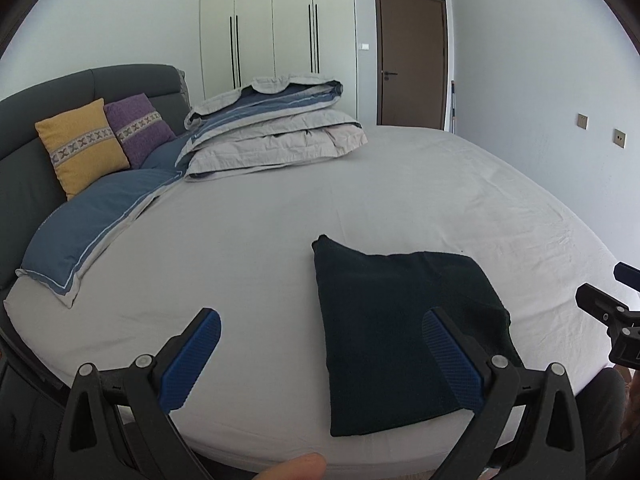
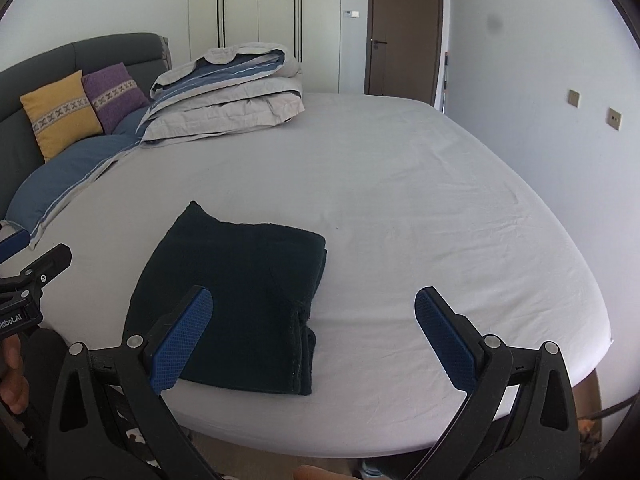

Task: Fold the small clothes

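Soft even daylight, no glare; faint shadows. Strong fisheye bending, black vignette at corners. Centre sharp, edges slightly soft. Dark smudge on wall in right wrist view.

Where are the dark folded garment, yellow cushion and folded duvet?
dark folded garment (image 2: 240, 296), right wrist view, middle of top layer
yellow cushion (image 1: 82, 146), left wrist view, centre of its face
folded duvet (image 1: 276, 128), left wrist view, middle of stack

I count one dark folded garment on my one bed, two cushions, one yellow and one purple, one folded duvet, what looks like one blue pillow, one door, and two wall plates.
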{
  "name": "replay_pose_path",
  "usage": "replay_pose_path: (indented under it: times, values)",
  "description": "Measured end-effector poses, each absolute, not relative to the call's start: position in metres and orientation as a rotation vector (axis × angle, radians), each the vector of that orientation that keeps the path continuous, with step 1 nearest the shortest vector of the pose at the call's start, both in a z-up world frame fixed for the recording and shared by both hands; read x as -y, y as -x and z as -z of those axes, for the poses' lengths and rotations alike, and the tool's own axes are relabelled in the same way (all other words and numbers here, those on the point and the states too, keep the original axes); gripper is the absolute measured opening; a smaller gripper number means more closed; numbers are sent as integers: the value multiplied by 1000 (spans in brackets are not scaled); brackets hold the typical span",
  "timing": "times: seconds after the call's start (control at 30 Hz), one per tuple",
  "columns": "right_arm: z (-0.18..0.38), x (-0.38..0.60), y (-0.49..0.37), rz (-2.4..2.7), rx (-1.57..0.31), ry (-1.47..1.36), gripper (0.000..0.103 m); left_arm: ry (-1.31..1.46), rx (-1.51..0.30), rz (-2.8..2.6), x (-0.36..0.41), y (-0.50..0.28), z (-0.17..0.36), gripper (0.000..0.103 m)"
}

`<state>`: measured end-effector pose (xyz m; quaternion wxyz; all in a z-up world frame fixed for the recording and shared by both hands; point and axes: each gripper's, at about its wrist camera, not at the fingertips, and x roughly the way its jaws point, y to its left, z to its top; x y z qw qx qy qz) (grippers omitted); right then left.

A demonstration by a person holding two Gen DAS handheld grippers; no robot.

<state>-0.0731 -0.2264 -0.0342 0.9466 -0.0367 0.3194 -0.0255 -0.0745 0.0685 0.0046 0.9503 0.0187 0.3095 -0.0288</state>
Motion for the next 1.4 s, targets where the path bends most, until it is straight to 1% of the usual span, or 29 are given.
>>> replay_pose_path:
  times: [0.13,0.33,0.77,1.4]
  values:
    - [37,233,69,58,-668,27,103,-4,-725,74,-68,66,16,103]
    - [45,237,64,81,-695,7,103,-14,-768,49,-67,62,30,103]
    - [69,219,56,46,-755,44,103,-5,-800,28,-70,58,41,103]
    - [68,214,53,39,-763,47,103,-9,-808,33,-70,57,42,103]
